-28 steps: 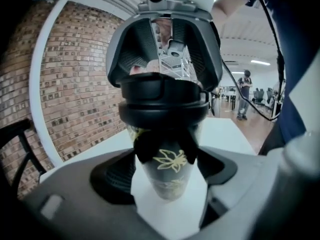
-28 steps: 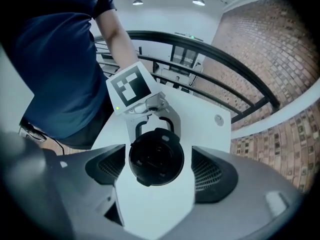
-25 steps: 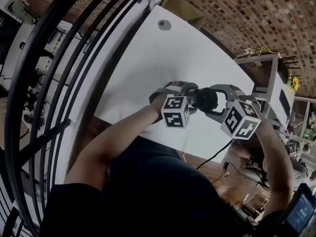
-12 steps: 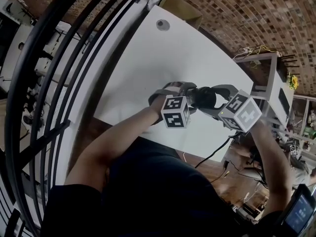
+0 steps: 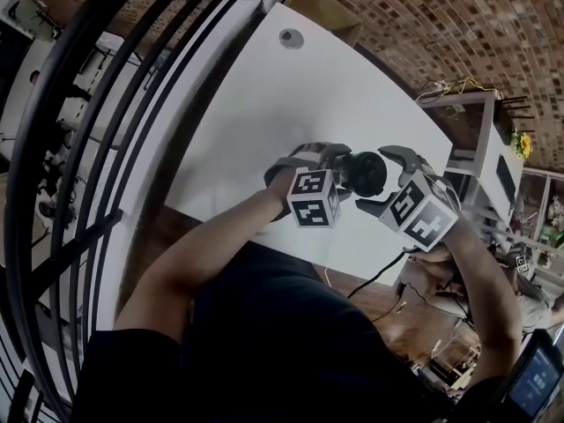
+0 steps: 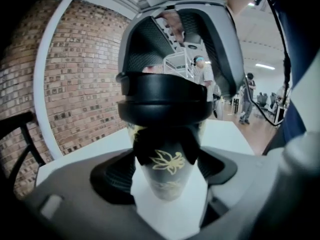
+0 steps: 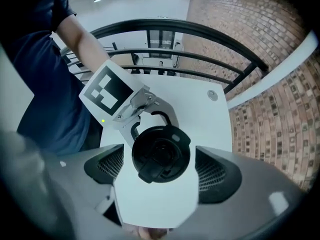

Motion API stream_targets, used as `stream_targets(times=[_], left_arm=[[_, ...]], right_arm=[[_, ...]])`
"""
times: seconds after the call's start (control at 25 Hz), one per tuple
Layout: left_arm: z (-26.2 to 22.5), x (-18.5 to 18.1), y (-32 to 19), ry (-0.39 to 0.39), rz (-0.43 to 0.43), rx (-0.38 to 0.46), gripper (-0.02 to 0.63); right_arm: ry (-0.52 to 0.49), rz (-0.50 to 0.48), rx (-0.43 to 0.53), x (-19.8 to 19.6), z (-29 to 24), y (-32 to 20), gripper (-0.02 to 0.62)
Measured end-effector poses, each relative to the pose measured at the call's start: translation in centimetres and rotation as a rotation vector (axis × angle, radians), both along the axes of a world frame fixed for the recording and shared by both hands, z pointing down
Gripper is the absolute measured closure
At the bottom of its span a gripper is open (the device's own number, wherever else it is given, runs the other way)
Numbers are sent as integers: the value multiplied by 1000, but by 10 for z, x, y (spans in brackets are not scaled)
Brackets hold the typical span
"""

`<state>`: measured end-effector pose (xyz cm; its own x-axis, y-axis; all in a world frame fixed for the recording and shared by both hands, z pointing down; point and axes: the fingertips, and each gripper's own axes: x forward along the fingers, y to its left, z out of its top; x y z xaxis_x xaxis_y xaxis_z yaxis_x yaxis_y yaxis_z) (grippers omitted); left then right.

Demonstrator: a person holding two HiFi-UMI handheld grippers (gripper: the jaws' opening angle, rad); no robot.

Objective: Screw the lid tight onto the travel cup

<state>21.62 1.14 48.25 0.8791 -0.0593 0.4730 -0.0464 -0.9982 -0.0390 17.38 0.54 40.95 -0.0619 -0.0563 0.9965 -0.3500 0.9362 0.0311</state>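
Nearest, left gripper (image 5: pixel 337 167) with jaws closed on the body of a black travel cup (image 6: pixel 169 160) with gold flowers, held upright over the white counter (image 5: pixel 291 104) near its front edge. Atop the cup, black lid (image 7: pixel 161 154). Straddling the lid from above, right gripper (image 7: pixel 161 168), jaws just opened wide, pads clear of it. Beyond, black railing (image 7: pixel 175 29) and brick wall (image 6: pixel 75 84).

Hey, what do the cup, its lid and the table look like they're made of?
The cup has a dark, smooth wall with a gold flower print. It may be plastic or coated metal; the look leaves it open. The lid is black and matte with moulded raised parts, so probably plastic. The table is plain white and flat with an even sheen, likely laminate or painted board.
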Motion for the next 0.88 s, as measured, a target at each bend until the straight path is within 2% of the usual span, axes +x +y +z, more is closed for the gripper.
stream_targets(times=[0.16, 0.24, 0.28, 0.44, 0.52, 0.56, 0.64, 0.88], left_arm=[[-1, -1, 1, 1, -4, 9, 221], [-2, -1, 1, 1, -5, 11, 221], [-1, -1, 1, 2, -3, 12, 221], [-1, -2, 2, -4, 15, 30, 222], [0, -3, 2, -5, 10, 23, 222], [0, -3, 1, -5, 7, 17, 222], [0, -4, 2, -7, 8, 15, 222], [1, -3, 1, -31, -8, 35, 221]], right_arm=[[18, 17, -5, 6, 20, 3, 156], [34, -4, 2, 7, 22, 0, 156], [45, -46, 6, 6, 22, 0, 158], [148, -325, 2, 6, 23, 6, 159], [159, -348, -7, 6, 25, 6, 160], [149, -319, -12, 5, 25, 5, 160], [107, -196, -35, 4, 23, 4, 160], [-10, 329, -143, 12, 26, 1, 160]])
